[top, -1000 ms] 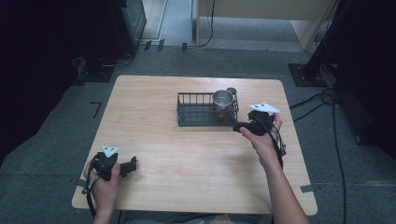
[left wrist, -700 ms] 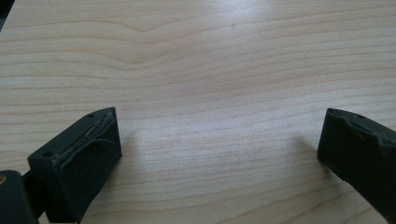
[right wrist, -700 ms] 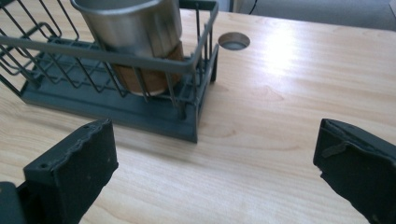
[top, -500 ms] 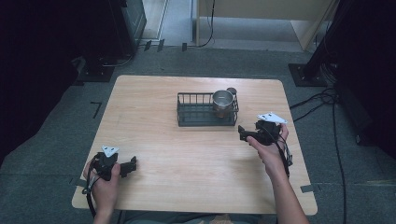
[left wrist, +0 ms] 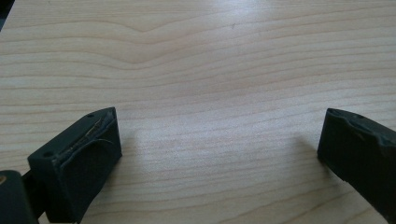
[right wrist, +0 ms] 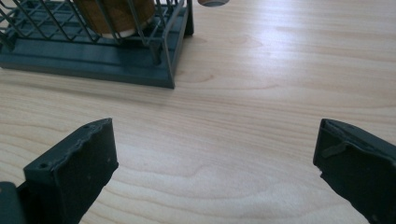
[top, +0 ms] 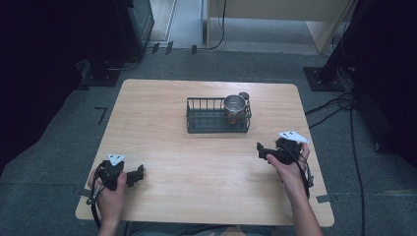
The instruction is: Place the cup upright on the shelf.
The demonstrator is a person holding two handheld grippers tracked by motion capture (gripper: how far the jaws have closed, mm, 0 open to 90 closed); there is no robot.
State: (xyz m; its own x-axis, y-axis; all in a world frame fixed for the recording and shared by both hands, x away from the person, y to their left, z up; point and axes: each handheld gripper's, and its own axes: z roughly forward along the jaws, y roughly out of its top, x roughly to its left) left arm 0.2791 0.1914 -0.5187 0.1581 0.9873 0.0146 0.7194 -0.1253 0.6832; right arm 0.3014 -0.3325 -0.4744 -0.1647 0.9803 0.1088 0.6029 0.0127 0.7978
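Back from the wire basket (top: 218, 119) came the right gripper (top: 261, 150), and it sat near the table's (top: 196, 187) right edge, jaws wide and empty. The metal cup (top: 234, 107) stood in the basket's right end. The left gripper (top: 139, 173) lay low at the near left corner, wide open too.

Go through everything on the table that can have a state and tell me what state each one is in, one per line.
Round steel cup: upright, open top, standing in the basket's right end.
Dark wire basket: upright on the table, left part bare.
Left gripper: open, holding nothing, over bare wood.
Right gripper: open, holding nothing, apart from the basket.
Light wooden table: flat, bare between the grippers.
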